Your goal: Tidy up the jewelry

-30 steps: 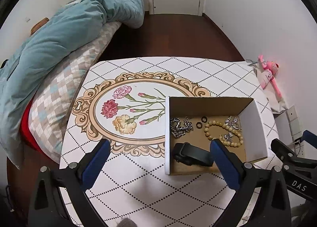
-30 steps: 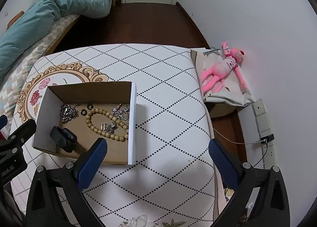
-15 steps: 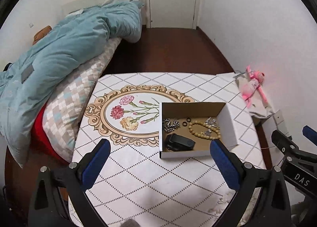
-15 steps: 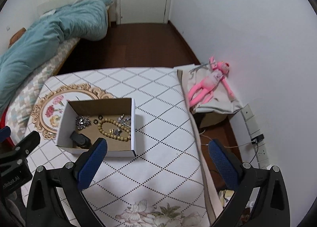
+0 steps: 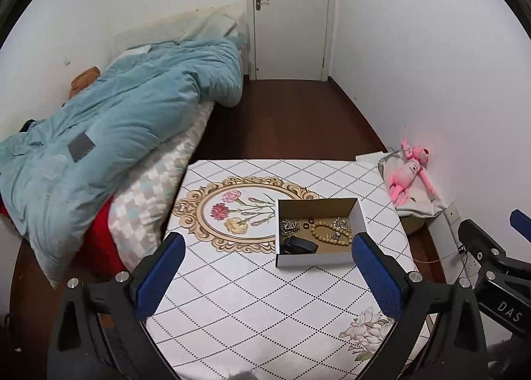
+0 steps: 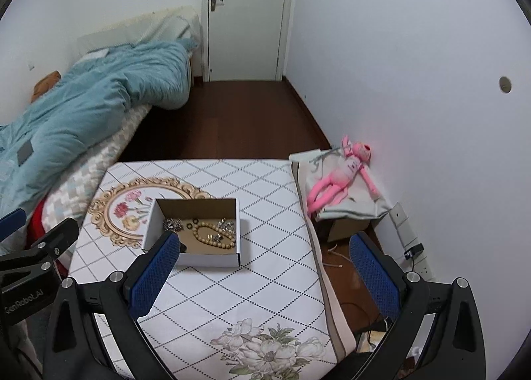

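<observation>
An open cardboard box [image 5: 315,259] [image 6: 212,259] sits on the table. Inside lie a wooden bead bracelet [image 5: 330,232] [image 6: 212,237], a silver chain [image 5: 288,225] [image 6: 172,224], small dark rings [image 5: 308,223], silver charms [image 5: 340,222] and a black object [image 5: 298,245]. My left gripper [image 5: 267,272] is open and empty, held high and back from the box. My right gripper [image 6: 264,272] is open and empty, above the table's near right part; its left finger [image 6: 156,275] overlaps the box's near left corner in view.
The table [image 5: 252,297] has a white diamond-pattern cloth with a floral medallion [image 5: 232,217]. A bed with a teal duvet [image 5: 116,134] stands left. A pink plush toy [image 6: 341,177] lies on a box at the right wall. Dark floor leads to a door [image 5: 288,15].
Both grippers have pulled up and back from the box, so the box looks much smaller and the whole room shows. The box contents have not moved.
</observation>
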Action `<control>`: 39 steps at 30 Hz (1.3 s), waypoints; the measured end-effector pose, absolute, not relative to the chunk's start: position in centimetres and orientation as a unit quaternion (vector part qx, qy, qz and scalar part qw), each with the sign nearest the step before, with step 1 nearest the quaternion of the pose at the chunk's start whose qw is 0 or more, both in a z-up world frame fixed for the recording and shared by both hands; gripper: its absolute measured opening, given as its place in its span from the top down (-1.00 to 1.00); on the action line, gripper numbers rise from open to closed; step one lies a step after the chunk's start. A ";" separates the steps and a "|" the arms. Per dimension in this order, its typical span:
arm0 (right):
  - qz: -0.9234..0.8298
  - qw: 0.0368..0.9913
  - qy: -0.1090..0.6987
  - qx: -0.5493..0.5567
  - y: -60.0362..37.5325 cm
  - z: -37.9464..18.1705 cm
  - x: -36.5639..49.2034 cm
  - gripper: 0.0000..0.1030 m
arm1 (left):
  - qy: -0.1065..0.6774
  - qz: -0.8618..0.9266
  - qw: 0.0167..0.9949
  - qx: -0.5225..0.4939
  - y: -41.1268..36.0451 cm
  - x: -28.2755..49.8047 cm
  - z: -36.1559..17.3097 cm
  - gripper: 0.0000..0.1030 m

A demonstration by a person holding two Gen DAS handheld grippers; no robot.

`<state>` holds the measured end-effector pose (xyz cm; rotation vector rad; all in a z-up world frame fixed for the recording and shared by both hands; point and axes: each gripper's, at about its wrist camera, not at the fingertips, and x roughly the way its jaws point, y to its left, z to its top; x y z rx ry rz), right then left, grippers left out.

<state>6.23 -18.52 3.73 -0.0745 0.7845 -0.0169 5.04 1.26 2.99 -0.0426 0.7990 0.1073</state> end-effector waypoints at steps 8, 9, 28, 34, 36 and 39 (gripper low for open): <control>0.000 0.929 0.369 -0.035 -18.4 6.3 3.8 -1.00 | 0.384 0.043 0.922 -0.025 1.2 3.3 4.7 -0.99; 0.001 0.928 0.371 -0.034 -18.5 6.4 3.7 -1.00 | 0.385 0.041 0.922 -0.026 1.2 3.2 4.7 -0.99; -0.011 0.913 0.405 -0.045 -18.2 4.8 7.4 -1.00 | 0.426 0.062 0.902 -0.027 1.3 6.5 3.2 -0.99; -0.013 0.906 0.419 -0.055 -17.5 3.2 9.2 -1.00 | 0.441 0.067 0.895 -0.025 1.3 7.9 1.9 -0.99; -0.014 0.904 0.424 -0.058 -17.3 2.7 9.8 -1.00 | 0.447 0.067 0.892 -0.025 1.3 8.4 1.4 -0.99; -0.014 0.901 0.430 -0.060 -17.2 2.1 10.4 -1.00 | 0.453 0.068 0.888 -0.026 1.3 8.9 0.9 -0.99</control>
